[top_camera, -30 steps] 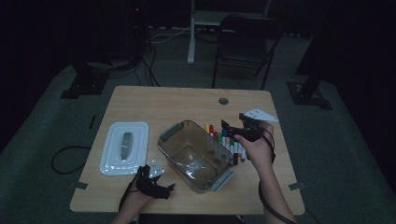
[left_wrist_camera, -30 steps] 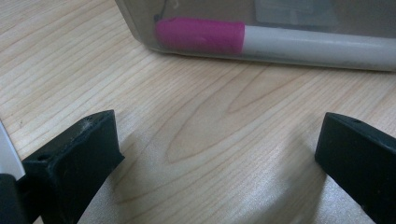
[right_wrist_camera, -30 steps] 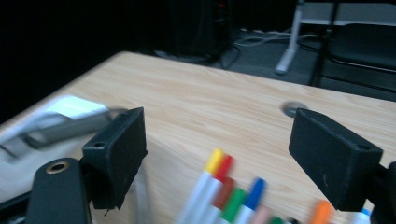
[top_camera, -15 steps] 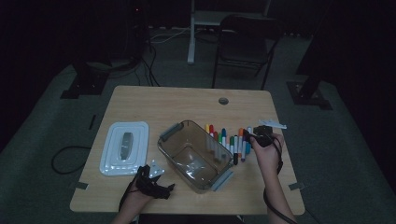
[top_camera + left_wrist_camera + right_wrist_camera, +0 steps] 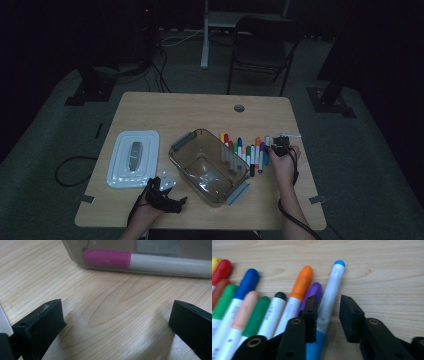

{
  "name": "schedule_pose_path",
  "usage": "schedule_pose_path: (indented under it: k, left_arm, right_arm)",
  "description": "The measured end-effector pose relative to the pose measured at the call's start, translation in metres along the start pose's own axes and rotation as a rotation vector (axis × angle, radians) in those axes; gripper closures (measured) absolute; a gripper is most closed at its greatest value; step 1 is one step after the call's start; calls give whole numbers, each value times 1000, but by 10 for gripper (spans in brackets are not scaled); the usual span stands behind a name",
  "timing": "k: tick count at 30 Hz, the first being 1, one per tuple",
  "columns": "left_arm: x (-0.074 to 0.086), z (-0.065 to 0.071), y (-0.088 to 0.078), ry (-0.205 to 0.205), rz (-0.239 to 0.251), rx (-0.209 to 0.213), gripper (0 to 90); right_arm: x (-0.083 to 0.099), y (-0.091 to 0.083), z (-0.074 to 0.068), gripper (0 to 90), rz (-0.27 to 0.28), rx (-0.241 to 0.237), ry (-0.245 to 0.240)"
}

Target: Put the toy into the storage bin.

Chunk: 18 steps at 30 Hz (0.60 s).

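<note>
A row of coloured markers lies on the wooden table, right of a clear plastic container. My right gripper is low over the right end of that row. Its jaws have just been closing and now straddle a white marker with a blue cap; the right gripper has a sliver of table showing beside its right jaw, so it is open. My left gripper rests open by the container's near corner. Ahead of the left gripper, a pink-capped marker lies along the container's base.
A white lid with a grey handle lies left of the container. Orange, purple and green markers crowd the left of my right jaws. Bare table stretches behind, and a chair stands beyond it.
My right hand has come down and to the right, from above the container's far side to the right end of the marker row, and its jaws have narrowed. The left hand has stayed put.
</note>
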<state>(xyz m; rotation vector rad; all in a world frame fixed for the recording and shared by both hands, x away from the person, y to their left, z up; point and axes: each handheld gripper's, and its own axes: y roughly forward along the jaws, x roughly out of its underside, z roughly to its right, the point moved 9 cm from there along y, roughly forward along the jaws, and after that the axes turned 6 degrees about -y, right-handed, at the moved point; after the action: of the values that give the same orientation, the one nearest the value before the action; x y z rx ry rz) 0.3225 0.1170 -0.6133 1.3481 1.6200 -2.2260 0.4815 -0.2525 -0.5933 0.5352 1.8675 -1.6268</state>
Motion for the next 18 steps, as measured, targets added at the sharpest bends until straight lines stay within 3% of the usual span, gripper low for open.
schedule_pose_path:
  k: [5, 9, 11, 18]
  left_arm:
    - [0, 0, 0, 0, 0, 0, 4]
    - [0, 0, 0, -3, 1, -4, 5]
    - [0, 0, 0, -4, 0, -5, 5]
    - [0, 0, 0, -5, 0, -5, 5]
  right_arm:
    - [5, 3, 9, 738, -38, 33, 7]
    - [5, 3, 15, 764, -37, 54, 20]
    - [6, 2, 16, 765, -37, 32, 53]
    - [-1, -18, 18, 765, -12, 8, 68]
